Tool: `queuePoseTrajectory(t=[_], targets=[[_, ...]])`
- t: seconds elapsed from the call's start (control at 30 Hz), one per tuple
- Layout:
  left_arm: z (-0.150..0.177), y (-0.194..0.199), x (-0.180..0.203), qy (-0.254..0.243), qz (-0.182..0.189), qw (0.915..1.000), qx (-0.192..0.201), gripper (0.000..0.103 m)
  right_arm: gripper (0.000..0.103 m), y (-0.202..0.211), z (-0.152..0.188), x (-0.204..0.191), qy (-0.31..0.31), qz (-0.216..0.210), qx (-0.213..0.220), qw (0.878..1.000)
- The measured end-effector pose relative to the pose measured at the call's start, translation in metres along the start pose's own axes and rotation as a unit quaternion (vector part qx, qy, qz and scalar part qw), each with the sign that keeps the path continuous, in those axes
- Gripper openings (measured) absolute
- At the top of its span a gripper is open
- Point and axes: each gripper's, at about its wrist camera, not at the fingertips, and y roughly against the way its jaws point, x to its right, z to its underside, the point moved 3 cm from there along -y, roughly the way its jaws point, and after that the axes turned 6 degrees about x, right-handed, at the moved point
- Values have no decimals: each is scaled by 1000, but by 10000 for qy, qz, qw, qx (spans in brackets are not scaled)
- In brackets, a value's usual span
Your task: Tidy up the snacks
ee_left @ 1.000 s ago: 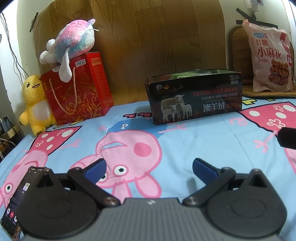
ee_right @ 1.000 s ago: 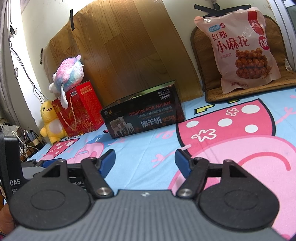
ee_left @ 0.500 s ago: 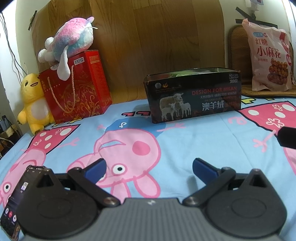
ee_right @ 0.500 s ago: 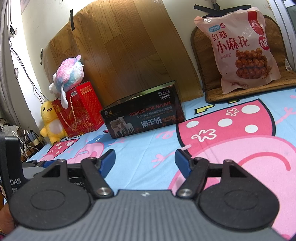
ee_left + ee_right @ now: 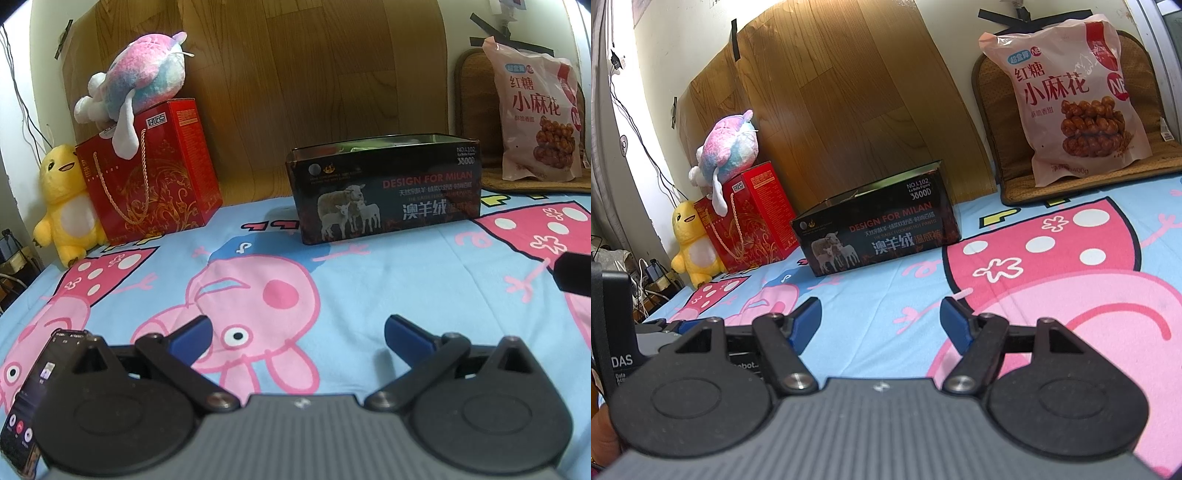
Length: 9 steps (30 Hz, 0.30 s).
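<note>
**Right wrist view: that big snack bag is the one to grab, and it'll be floppy**

Right wrist view has the pink snack bag [image 5: 1071, 99] in the upper right of the frame, propped upright against a brown woven cushion [image 5: 1145, 122] at the back of the bed. Looks like a puffy plastic pouch of fried dough twists, so I'd guess light-ish, slick film, crunchy stuff inside that won't love a hard squeeze. My bet is to pinch it by the crimped top seam or a top corner, not the belly.

Left of it, mid-frame, sits the open black box [image 5: 879, 229], probably where snacks go; something greenish pokes out in the left wrist view, can't tell what.

Both the right gripper [image 5: 881, 319] and left gripper [image 5: 297, 334] sit low in their frames with jaws apart, holding nothing, well short of the bag, over the cartoon-pig bedsheet [image 5: 905, 295].
</note>
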Motion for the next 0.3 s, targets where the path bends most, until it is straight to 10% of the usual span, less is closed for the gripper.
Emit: queuePoseTrajectory(t=[0.3], targets=[[0, 2, 2, -40, 138, 9999, 87, 103, 73, 0, 0, 1, -1, -5, -1, 10000]])
